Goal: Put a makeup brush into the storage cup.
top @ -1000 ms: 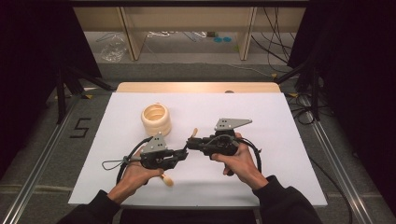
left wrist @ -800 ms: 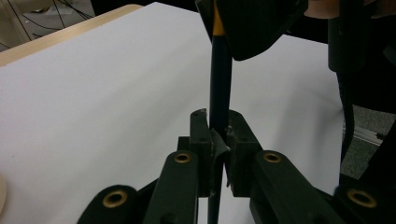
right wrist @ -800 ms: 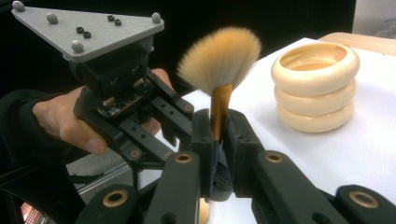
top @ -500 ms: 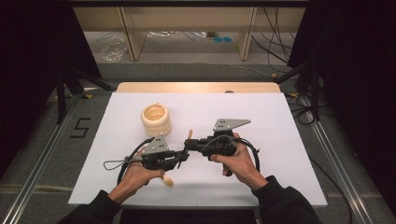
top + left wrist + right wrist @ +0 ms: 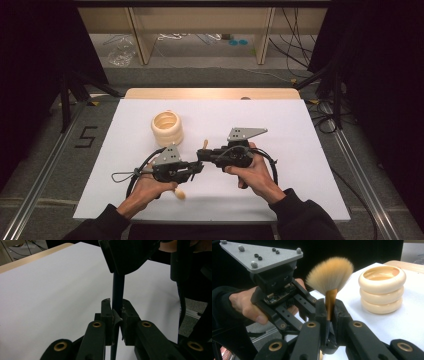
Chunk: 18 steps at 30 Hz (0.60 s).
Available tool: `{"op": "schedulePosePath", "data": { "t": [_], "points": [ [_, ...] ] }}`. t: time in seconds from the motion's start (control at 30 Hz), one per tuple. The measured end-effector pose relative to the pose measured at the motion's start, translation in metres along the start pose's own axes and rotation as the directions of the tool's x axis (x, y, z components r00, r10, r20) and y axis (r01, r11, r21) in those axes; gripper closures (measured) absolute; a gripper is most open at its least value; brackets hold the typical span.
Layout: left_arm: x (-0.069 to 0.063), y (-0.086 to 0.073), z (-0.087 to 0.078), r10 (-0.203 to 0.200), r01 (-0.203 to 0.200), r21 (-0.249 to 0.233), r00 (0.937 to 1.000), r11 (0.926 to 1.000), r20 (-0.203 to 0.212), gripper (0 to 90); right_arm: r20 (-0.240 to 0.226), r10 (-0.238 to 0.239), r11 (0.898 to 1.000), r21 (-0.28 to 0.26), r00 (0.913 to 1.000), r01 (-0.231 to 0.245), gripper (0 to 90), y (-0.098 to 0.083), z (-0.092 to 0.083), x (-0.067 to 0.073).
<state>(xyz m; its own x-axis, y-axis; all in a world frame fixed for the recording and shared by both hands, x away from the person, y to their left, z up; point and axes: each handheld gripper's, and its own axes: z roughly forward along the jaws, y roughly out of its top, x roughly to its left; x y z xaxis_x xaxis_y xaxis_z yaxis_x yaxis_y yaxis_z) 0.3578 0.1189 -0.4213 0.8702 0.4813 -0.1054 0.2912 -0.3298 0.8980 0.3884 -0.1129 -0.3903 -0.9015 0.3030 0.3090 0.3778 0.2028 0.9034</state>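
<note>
A makeup brush (image 5: 329,272) with a tan fan of bristles, a gold ferrule and a dark handle (image 5: 117,287) is held between both grippers above the white table. My right gripper (image 5: 329,305) is shut on the ferrule just under the bristles. My left gripper (image 5: 116,307) is shut on the dark handle, which runs up into the right gripper's jaws. In the high view the left gripper (image 5: 196,167) and right gripper (image 5: 202,154) meet tip to tip at mid-table, with the bristles (image 5: 204,145) poking out beyond them.
A stack of three cream rings (image 5: 167,128) stands on the white table top (image 5: 300,130) just behind the left gripper, and it appears close by as the ring stack (image 5: 382,290) in the right gripper view. A wooden edge (image 5: 210,93) borders the far side.
</note>
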Motion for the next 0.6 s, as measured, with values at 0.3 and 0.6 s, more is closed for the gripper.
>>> {"op": "schedulePosePath", "data": {
  "t": [0.3,0.6],
  "points": [
    [0.0012,0.0024,-0.0029,0.009,-0.009,-0.023,1.0000,0.9997,0.004,81.4,0.001,-0.014,1.000,0.020,0.9999,0.014,84.9,-0.0017,0.0027,0.0002],
    [0.0001,0.0025,-0.0028,-0.004,0.004,-0.035,1.0000,0.9994,0.001,81.8,0.011,-0.016,0.999,0.033,0.9998,0.016,84.8,-0.0027,0.0034,-0.0002]
  ]
}}
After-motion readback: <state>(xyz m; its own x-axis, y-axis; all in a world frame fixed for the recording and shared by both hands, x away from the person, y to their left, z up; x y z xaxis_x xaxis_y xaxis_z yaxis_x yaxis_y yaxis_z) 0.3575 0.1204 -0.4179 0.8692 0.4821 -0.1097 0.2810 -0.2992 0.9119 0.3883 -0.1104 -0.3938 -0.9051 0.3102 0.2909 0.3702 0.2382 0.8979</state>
